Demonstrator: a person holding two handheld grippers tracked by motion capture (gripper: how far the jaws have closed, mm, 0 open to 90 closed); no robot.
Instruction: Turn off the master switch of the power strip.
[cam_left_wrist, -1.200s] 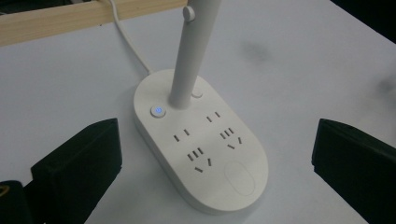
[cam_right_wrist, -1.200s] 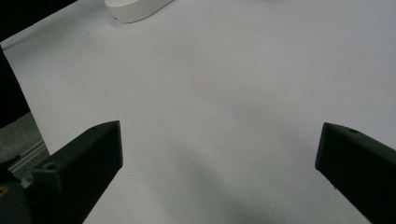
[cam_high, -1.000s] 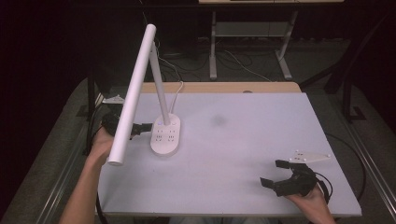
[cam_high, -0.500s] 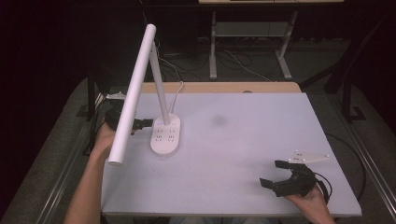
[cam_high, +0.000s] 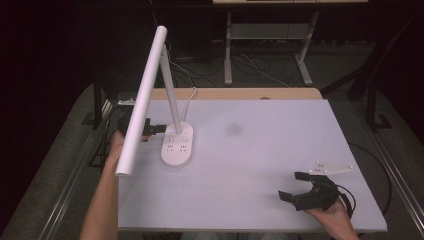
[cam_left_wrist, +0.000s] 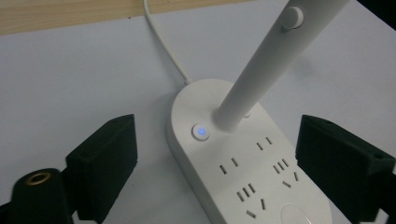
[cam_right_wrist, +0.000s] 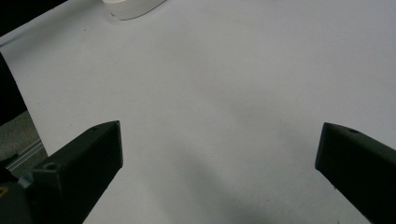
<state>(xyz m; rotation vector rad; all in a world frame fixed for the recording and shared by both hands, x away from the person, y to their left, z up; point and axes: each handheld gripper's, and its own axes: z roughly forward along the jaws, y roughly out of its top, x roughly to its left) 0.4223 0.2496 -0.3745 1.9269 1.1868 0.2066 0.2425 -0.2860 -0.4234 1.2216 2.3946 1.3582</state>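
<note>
Left tool closing in on the lamp's power-strip base

Near the bench's left edge, toward its far side, the left tool (cam_high: 159, 129) reaches level at the white plastic desk lamp with a flat oval socket base (cam_left_wrist: 243, 172); its jaws have just been closing a little yet stand wide, one either side of the base's near end, touching nothing, with the lit blue round button (cam_left_wrist: 200, 131) between them. The base looks rigid, smooth and likely slippery, and the long white tube head (cam_high: 141, 100) leaning out over the left edge makes it top-heavy, so a hold low on the stiff white stem (cam_left_wrist: 261, 60) or across the base's edges seems safest; the thin white cord (cam_left_wrist: 161, 39) trailing to the far edge may tug. At the near right corner the right tool (cam_high: 295, 186) rests with jaws spread wide and empty over the pale grey bench (cam_right_wrist: 224, 93).
</note>
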